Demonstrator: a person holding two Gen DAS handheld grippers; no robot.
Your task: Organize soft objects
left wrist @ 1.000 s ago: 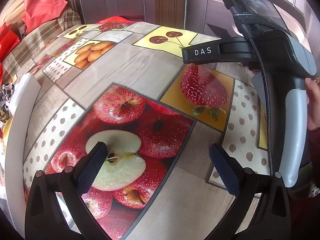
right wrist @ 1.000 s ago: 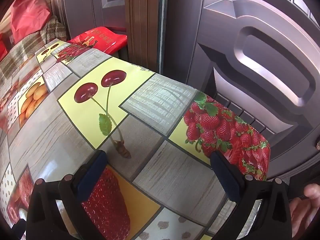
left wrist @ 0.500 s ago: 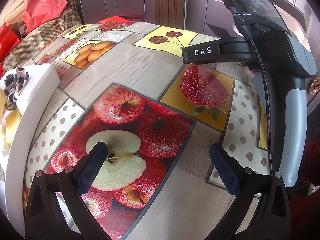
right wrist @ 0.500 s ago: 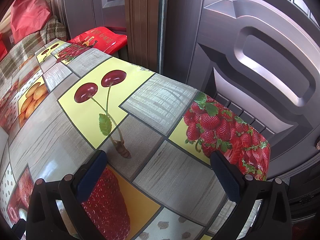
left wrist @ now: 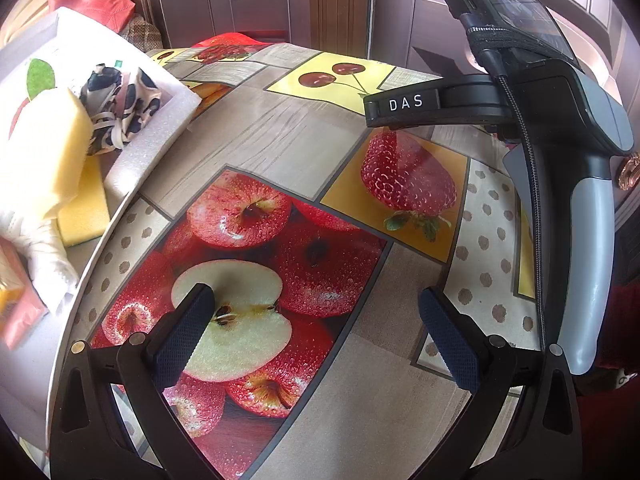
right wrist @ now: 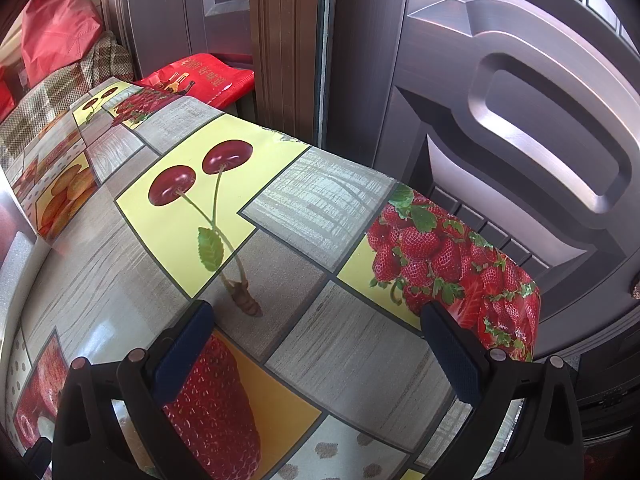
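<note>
A white foam tray [left wrist: 152, 140] comes in at the left of the left wrist view, above the table. It holds a yellow sponge [left wrist: 48, 148], a black-and-white spotted cloth [left wrist: 120, 100], a white cloth [left wrist: 44, 248] and other soft things. My left gripper [left wrist: 316, 320] rests open over the apple print, with nothing between its fingers. The right gripper's body [left wrist: 560, 128] stands at the right of that view. In the right wrist view my right gripper [right wrist: 320, 336] is open and empty over the fruit-print tablecloth [right wrist: 360, 344], with a sliver of the tray [right wrist: 16, 264] at the left edge.
The table's far edge runs close to a dark brown door [right wrist: 520, 120]. A red bag [right wrist: 200, 76] lies beyond the table, and another red bag [right wrist: 56, 28] sits on a checked seat [right wrist: 48, 96] at the back left.
The white foam tray with the soft things has moved in from the left and further over the table. Both grippers have stayed still and open.
</note>
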